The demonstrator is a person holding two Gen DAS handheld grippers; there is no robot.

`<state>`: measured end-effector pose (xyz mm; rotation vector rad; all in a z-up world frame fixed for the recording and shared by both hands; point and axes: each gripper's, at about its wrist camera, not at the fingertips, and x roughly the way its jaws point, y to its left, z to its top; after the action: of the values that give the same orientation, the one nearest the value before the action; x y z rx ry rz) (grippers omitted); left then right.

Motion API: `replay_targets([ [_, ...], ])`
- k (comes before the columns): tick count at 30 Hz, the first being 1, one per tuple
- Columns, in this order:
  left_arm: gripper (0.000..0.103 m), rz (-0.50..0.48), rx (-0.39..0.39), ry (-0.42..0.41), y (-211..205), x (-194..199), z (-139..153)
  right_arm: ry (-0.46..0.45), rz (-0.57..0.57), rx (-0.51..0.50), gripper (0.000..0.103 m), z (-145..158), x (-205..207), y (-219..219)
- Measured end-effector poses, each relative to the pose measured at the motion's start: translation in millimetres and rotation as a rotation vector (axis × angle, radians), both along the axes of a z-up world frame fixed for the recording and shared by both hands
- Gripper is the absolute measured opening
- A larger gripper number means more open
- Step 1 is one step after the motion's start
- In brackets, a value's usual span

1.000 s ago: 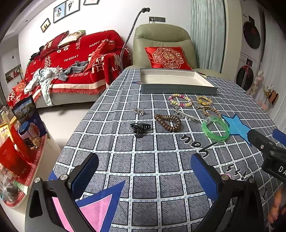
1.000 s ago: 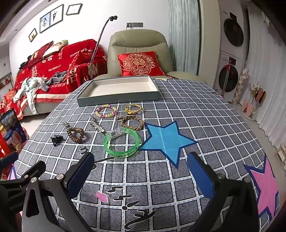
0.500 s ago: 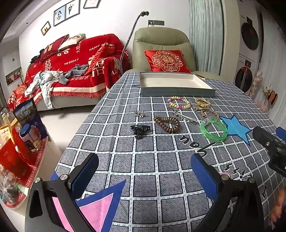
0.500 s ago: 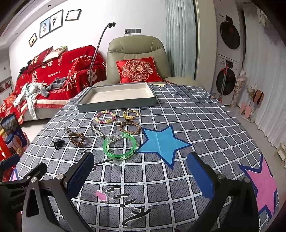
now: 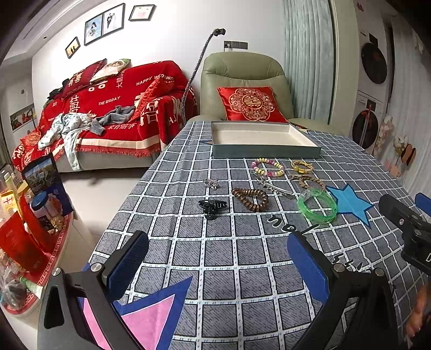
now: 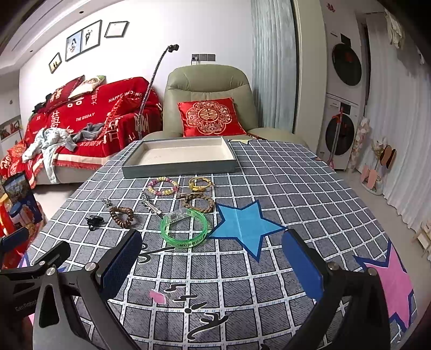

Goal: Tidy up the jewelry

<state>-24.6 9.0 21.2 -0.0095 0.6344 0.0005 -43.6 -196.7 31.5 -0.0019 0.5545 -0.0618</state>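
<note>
On the checked tablecloth lies a translucent green bangle; both hand-held grippers gape, released.

Left hand-held gripper agape, right hand-held gripper agape

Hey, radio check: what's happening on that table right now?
Left gripper and right gripper open, empty. Tray empty; green bangle and other jewelry on cloth. Nothing blocking.

Clearly a home living room: red-draped sofa, green armchair, framed photos, stacked washers.
</note>
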Motion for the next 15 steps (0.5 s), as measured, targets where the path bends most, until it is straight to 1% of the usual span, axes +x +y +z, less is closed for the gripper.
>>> replay_targets([
  [15,0.103,-0.005,-0.003,-0.01,0.8,-5.4,2.5,-0.013,0.004,0.001,0.103,3.5,-2.4,0.9],
])
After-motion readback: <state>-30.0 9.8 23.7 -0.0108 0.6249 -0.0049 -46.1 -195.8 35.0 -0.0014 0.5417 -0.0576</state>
